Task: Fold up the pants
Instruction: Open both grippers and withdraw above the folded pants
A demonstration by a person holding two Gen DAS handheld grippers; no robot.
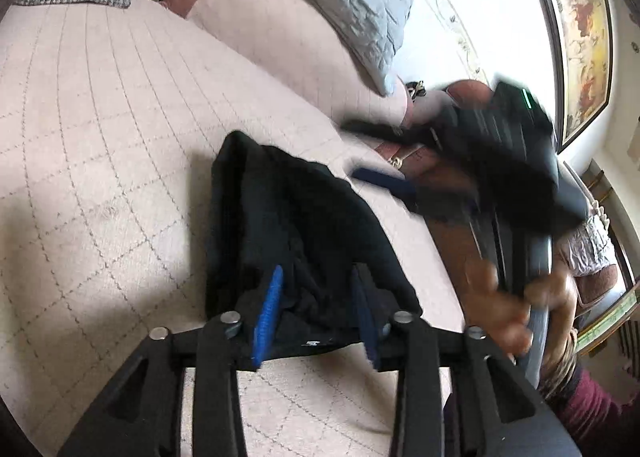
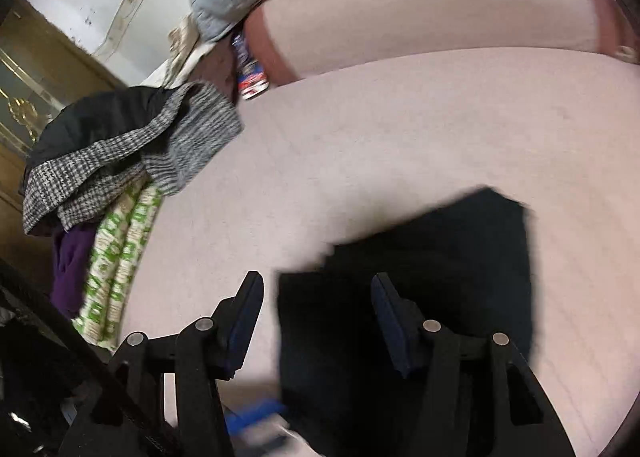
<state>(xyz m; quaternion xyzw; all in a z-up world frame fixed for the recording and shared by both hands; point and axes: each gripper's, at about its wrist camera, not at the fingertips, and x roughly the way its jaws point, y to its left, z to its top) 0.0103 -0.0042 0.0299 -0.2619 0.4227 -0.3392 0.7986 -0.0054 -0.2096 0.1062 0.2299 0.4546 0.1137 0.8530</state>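
On a pale checked bedspread (image 1: 100,161), folded black pants (image 1: 296,229) lie at centre. Left gripper (image 1: 316,313) has jaws apart astride the near edge. Right gripper (image 2: 316,321), at three o'clock, hovers with jaws apart.

Motion blur smears the right tongs (image 1: 384,153) and the pants' (image 2: 420,297) edges.

We see daylight glare blowing out the window (image 1: 492,17) in the left wrist view. Motion blur smears the right gripper (image 1: 384,161) there, and we get fisheye bending with dark corners.
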